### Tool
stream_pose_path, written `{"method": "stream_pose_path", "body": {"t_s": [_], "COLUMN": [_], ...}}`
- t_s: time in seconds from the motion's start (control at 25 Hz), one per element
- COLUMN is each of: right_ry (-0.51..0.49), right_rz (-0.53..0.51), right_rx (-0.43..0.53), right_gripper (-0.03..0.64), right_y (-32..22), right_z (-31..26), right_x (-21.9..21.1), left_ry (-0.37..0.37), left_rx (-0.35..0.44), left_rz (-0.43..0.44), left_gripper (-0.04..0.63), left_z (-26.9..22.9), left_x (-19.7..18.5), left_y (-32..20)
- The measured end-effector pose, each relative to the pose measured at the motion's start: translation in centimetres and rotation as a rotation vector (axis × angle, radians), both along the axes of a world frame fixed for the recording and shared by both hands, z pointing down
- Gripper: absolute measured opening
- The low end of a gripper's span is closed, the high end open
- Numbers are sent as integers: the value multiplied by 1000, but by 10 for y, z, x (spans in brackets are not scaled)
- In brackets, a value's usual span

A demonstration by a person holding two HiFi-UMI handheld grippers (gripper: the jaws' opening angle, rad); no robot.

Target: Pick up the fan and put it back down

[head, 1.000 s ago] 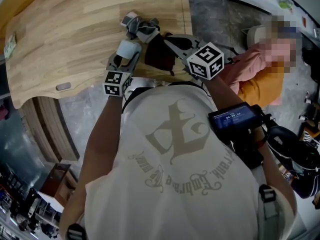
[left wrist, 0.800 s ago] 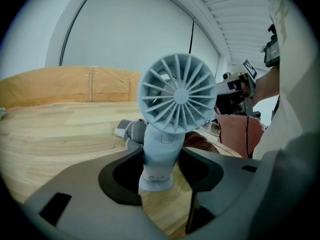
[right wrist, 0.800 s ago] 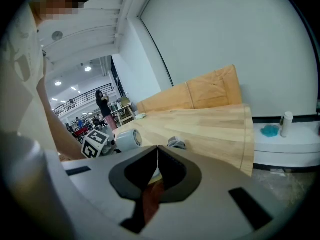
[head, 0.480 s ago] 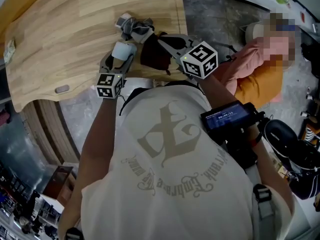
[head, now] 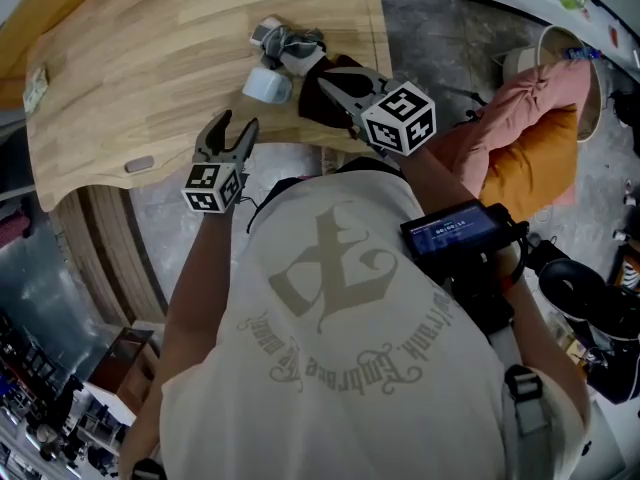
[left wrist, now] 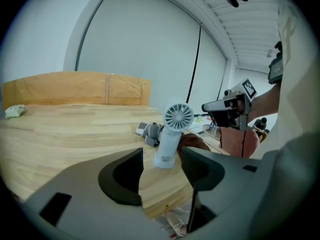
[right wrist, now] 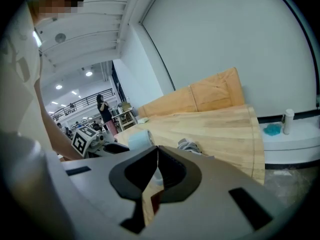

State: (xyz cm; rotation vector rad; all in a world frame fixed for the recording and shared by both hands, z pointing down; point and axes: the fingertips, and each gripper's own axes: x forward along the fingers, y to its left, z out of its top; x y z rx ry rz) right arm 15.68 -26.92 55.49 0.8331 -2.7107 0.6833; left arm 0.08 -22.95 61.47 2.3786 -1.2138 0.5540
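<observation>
The small white fan point(head: 268, 85) stands upright on the wooden table point(head: 140, 38), near its front edge. In the left gripper view the fan point(left wrist: 170, 136) rises beyond the jaw tips, grille facing the camera. My left gripper point(head: 236, 123) has backed off to the table edge. Its jaws are wide apart and closing, with nothing between the pads point(left wrist: 131, 176). My right gripper point(head: 328, 80) hangs just right of the fan with its jaws together and holds nothing. Past those jaws, in the right gripper view, part of the fan point(right wrist: 139, 138) shows.
A grey bundle point(head: 289, 44) lies just behind the fan, and a dark red object point(head: 316, 108) sits beside it under the right gripper. A small packet point(head: 36, 78) rests at the table's far left. Pink and orange cloth point(head: 520, 133) is piled in a basket on the floor to the right.
The left gripper held the fan a second ago. It has since let go and drawn back toward the table edge, leaving the fan standing. The right gripper has barely shifted.
</observation>
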Motion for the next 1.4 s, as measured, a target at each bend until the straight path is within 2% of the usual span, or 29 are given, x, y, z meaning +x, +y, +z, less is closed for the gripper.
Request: {"method": "stream_pose_path", "body": {"t_s": [0.12, 0.28, 0.36, 0.56, 0.96, 1.2, 1.4], "right_ry": [3, 6, 9, 9, 6, -20, -10], "right_rz": [-1, 6, 10, 8, -9, 27, 46], "right_rx": [22, 42, 52, 87, 141, 118, 125], "right_gripper": [15, 15, 15, 15, 14, 14, 14], "right_y": [8, 20, 30, 54, 127, 159, 181], "right_z": [-8, -18, -23, -34, -44, -42, -48], "right_x": [-8, -19, -22, -34, -49, -48, -50], "left_ry": [34, 85, 98, 124, 165, 196, 205], "left_rx": [22, 51, 65, 111, 125, 109, 108], "left_rz": [-20, -34, -29, -19, -6, -9, 22], "left_gripper": [222, 144, 86, 11, 9, 9, 9], "left_z": [-17, -41, -52, -73, -90, -84, -87], "left_x": [-7, -15, -17, -22, -36, -39, -39], "left_y": [11, 25, 35, 58, 117, 147, 165]}}
